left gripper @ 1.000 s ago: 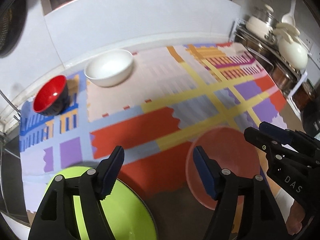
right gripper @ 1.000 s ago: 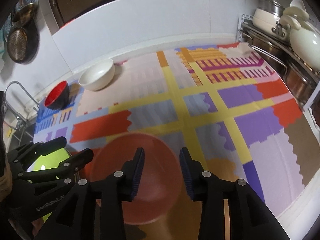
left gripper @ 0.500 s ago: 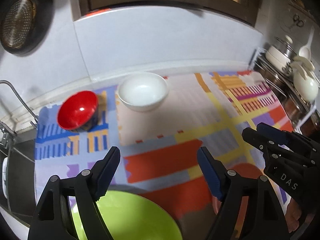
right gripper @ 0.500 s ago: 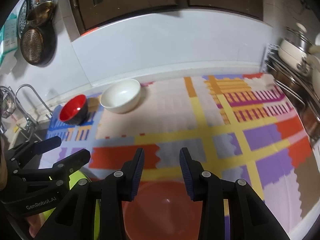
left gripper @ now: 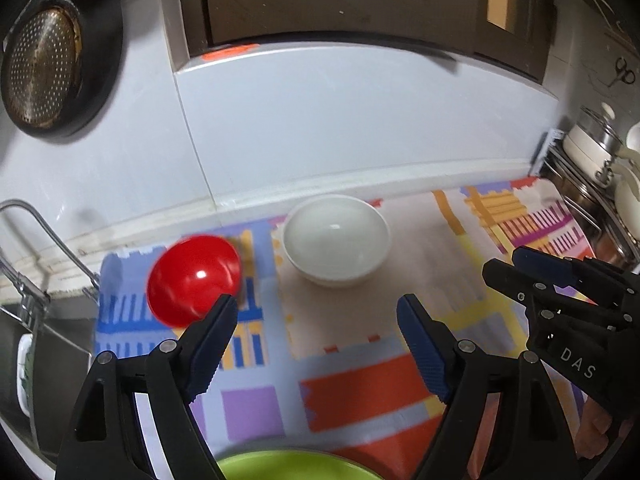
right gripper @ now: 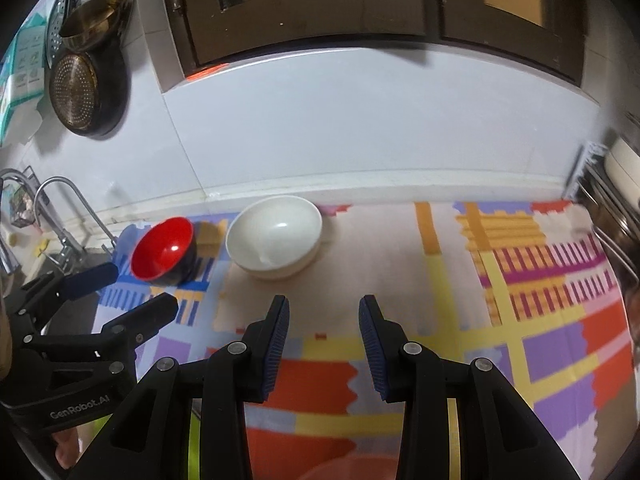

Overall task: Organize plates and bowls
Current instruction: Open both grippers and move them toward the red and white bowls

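On the patterned mat (left gripper: 360,396), the white bowl (left gripper: 337,239) sits near the wall, the red bowl (left gripper: 194,278) just left of it, apart. The green plate (left gripper: 294,467) lies at the mat's near edge. The left gripper (left gripper: 316,322) has just been opening, its jaws wide with nothing between. The right gripper (right gripper: 323,320) stands partly open, gripping nothing.

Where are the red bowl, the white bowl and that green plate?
red bowl (right gripper: 162,249), right wrist view, on its red inside.
white bowl (right gripper: 276,234), right wrist view, on its inner wall.
green plate (left gripper: 296,467), left wrist view, on its visible top edge.
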`<state>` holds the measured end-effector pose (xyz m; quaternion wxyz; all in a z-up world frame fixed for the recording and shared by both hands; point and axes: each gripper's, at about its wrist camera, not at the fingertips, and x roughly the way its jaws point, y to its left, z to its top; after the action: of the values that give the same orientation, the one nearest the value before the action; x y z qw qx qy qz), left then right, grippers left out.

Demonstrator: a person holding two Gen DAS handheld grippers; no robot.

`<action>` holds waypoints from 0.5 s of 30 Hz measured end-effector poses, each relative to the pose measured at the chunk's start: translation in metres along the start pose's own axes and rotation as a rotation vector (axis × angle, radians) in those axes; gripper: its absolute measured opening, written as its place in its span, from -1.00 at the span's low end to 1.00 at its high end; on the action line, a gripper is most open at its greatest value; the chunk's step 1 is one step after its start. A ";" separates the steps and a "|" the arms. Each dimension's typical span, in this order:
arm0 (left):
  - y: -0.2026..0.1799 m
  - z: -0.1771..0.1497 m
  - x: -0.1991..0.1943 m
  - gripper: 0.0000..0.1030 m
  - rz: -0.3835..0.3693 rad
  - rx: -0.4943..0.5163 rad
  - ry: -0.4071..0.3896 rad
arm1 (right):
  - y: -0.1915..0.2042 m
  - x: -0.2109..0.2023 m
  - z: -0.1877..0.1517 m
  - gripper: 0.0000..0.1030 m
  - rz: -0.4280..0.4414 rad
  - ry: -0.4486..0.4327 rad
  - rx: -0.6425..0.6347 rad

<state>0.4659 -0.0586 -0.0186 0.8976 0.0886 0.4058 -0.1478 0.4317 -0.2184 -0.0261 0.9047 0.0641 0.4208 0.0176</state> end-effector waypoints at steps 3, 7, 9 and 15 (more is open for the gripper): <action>0.009 0.012 0.012 0.59 0.029 0.001 -0.013 | 0.003 0.015 0.015 -0.27 0.009 0.007 -0.009; 0.020 0.025 0.030 0.59 0.050 -0.004 -0.018 | 0.005 0.036 0.030 -0.27 0.002 0.017 -0.015; 0.025 0.030 0.041 0.59 0.059 -0.001 -0.017 | 0.006 0.048 0.038 -0.27 0.003 0.024 -0.021; 0.036 0.045 0.078 0.59 0.080 0.007 -0.003 | 0.007 0.085 0.054 -0.27 -0.007 0.056 -0.029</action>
<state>0.5585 -0.0519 -0.0470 0.9030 0.1077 0.4001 -0.1135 0.5282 -0.2095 -0.0552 0.8935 0.0491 0.4459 0.0225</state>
